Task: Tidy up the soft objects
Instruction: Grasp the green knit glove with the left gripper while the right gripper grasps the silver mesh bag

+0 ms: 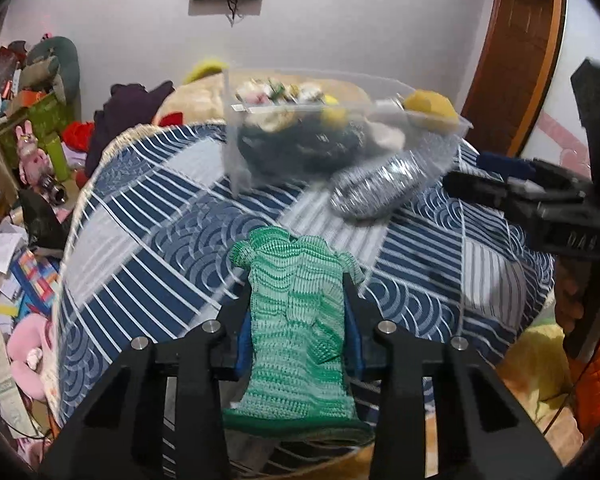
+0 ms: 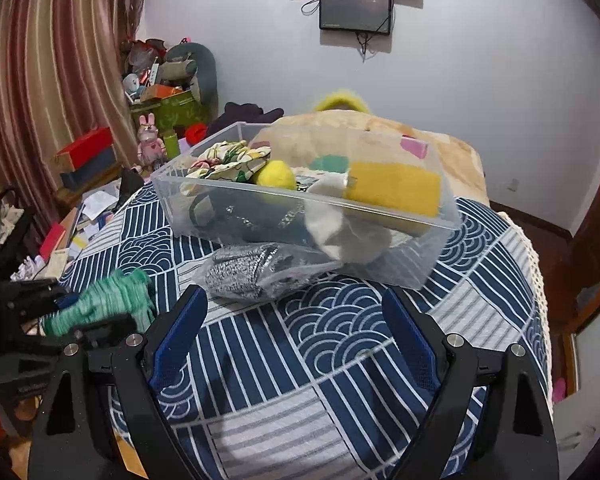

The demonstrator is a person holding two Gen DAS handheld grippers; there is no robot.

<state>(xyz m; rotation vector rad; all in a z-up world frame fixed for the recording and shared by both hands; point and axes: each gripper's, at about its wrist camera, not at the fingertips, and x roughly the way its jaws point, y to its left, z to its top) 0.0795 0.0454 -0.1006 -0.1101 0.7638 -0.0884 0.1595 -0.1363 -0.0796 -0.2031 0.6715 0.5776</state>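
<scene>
My left gripper (image 1: 298, 284) is shut on a green knitted cloth (image 1: 296, 320) and holds it above the blue patterned table cover; the cloth also shows at the left of the right wrist view (image 2: 104, 304). A clear plastic bin (image 2: 312, 208) at the far side holds soft things: a floral cloth (image 2: 224, 160), a yellow ball (image 2: 276, 176), a yellow sponge (image 2: 392, 188) and a white cloth (image 2: 336, 224). The bin also shows in the left wrist view (image 1: 340, 136). A grey silvery pouch (image 2: 244, 272) lies just in front of the bin. My right gripper (image 2: 296, 320) is open and empty, short of the pouch.
The round table has a blue and white wave cover (image 2: 340, 344). Clutter of boxes, papers and toys lies on the floor at the left (image 1: 24, 272). A blanket pile (image 2: 380, 128) sits behind the bin. A wooden door (image 1: 516, 52) stands at the right.
</scene>
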